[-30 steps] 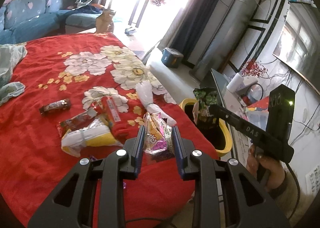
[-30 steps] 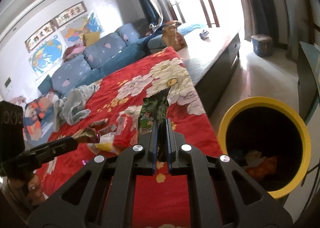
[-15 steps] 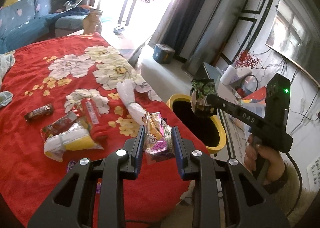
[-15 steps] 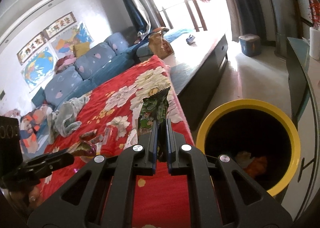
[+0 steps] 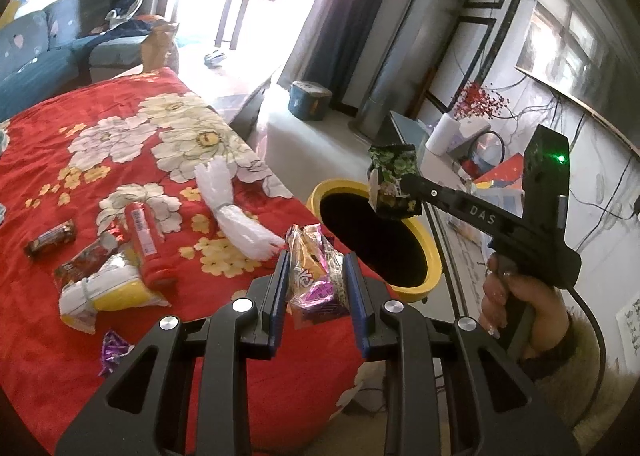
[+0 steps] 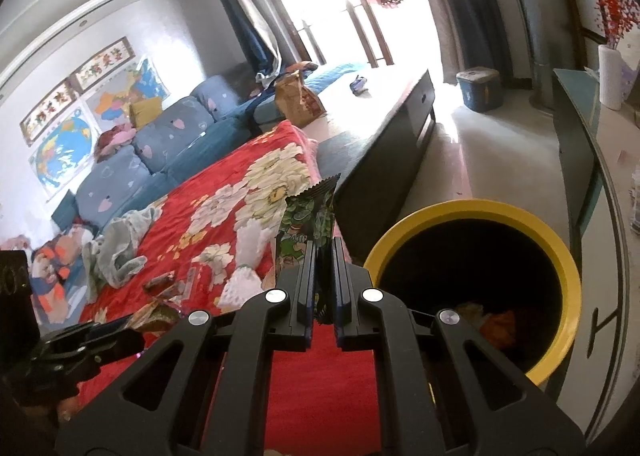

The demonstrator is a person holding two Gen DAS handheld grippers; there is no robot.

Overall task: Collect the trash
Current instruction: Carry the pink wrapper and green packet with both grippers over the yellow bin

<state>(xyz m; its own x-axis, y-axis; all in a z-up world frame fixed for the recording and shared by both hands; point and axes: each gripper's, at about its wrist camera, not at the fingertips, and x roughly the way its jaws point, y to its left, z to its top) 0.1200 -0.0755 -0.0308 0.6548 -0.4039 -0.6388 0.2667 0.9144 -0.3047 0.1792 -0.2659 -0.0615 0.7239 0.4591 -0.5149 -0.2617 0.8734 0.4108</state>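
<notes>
A pink wrapper [image 5: 316,276] is clamped in the left gripper [image 5: 316,280], a green packet [image 6: 308,232] in the right gripper [image 6: 322,276], beside the yellow bin [image 6: 560,256].

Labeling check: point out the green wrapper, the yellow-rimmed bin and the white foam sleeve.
green wrapper [image 6: 308,215]: right wrist view, printed upper face.
yellow-rimmed bin [image 6: 472,206]: right wrist view, far rim.
white foam sleeve [image 5: 236,215]: left wrist view, pinched middle.
</notes>
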